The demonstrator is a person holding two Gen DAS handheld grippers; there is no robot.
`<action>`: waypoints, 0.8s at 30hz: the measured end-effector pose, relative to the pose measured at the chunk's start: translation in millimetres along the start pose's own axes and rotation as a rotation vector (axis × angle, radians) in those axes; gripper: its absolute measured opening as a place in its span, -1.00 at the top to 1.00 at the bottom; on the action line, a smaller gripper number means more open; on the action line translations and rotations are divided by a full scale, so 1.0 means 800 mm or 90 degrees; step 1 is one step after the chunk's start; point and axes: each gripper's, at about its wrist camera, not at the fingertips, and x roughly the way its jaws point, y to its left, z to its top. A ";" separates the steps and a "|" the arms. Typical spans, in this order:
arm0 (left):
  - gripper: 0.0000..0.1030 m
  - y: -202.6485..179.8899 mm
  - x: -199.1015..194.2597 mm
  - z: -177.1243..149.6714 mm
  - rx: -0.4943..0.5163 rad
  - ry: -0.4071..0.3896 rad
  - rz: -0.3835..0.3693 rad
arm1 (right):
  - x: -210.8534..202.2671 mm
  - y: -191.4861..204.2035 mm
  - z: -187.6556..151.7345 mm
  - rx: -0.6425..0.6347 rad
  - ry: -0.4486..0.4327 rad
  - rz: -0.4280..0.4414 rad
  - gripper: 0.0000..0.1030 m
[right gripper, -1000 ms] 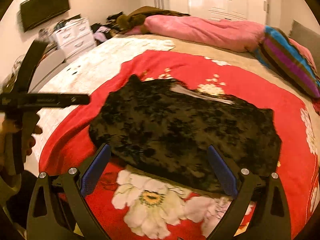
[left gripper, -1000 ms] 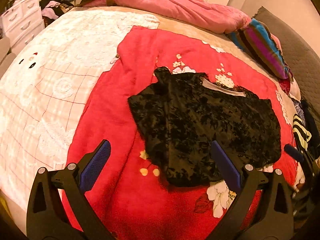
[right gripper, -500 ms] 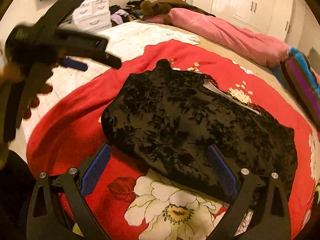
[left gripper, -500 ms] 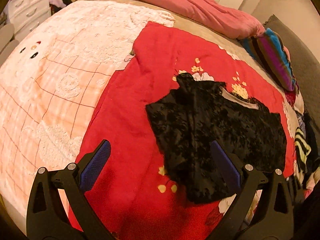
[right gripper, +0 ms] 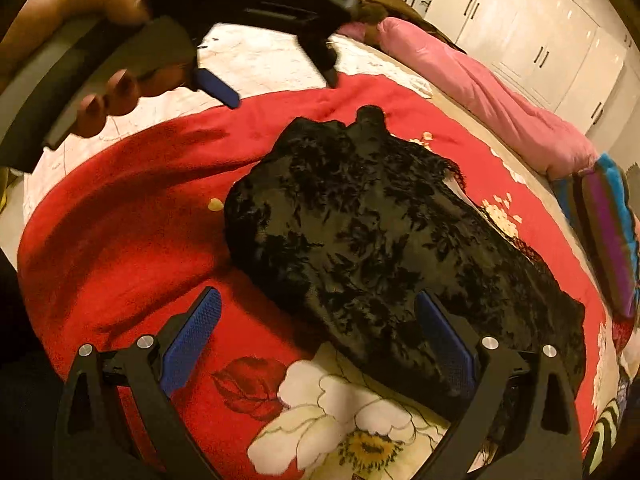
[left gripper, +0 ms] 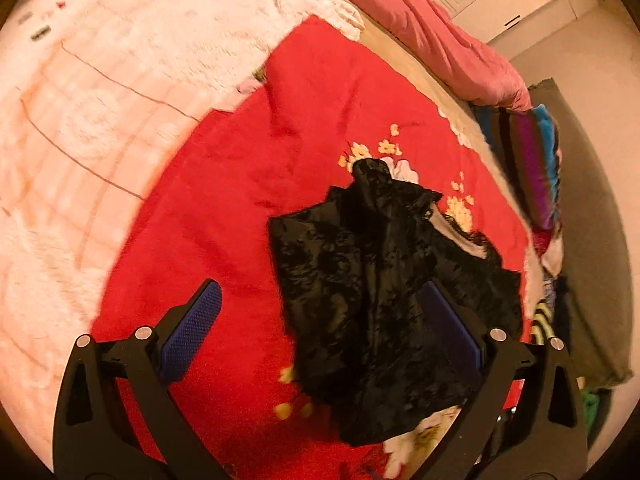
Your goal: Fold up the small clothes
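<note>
The black garment [right gripper: 376, 248] has been doubled over on the red blanket [left gripper: 224, 200] — first fold made; both the left gripper [left gripper: 320, 328] and right gripper [right gripper: 320, 332] are spread, empty.

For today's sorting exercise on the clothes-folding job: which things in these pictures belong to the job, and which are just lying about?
Belong to the job:
- black patterned garment, lying unfolded
- left gripper, open
- right gripper, open
- red floral blanket, the surface under the garment

Just lying about:
- pink duvet
- striped pillow
- white fluffy blanket
- white wardrobe
</note>
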 end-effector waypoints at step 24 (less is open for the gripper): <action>-0.81 -0.014 0.063 0.000 -0.033 0.046 -0.015 | 0.018 -0.038 -0.010 0.089 -0.047 0.040 0.58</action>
